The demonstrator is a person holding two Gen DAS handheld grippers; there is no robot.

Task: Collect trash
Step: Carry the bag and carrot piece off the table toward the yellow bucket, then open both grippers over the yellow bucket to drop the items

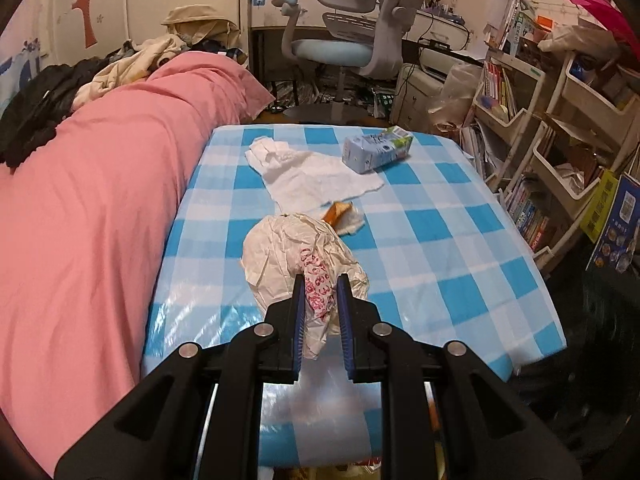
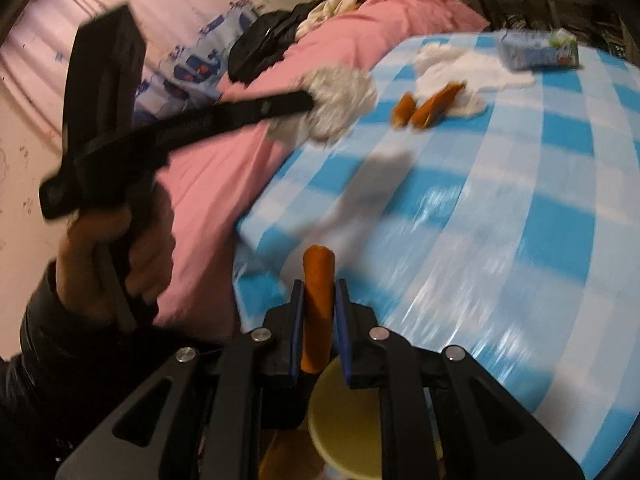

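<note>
My left gripper [image 1: 320, 292] is shut on a crumpled white plastic bag [image 1: 292, 252] with red print, held over the blue-and-white checked table [image 1: 440, 240]. Farther back lie a white tissue [image 1: 316, 176], an orange scrap [image 1: 338, 212] and a pale blue carton [image 1: 378, 148] on its side. In the right wrist view, my right gripper [image 2: 318, 286] is shut on an orange stick-shaped piece [image 2: 318, 276] above the table's near edge. The left gripper [image 2: 309, 101], held in a hand [image 2: 108, 248], carries the bag [image 2: 340, 104] at the table's left edge. Two orange pieces [image 2: 424, 106] lie beside the tissue [image 2: 460, 68].
A bed with a pink cover [image 1: 100, 200] runs along the table's left side. An office chair [image 1: 352, 40] stands behind the table, and shelves crammed with books [image 1: 540, 120] line its right. A pale yellow round container [image 2: 344, 420] sits below my right gripper.
</note>
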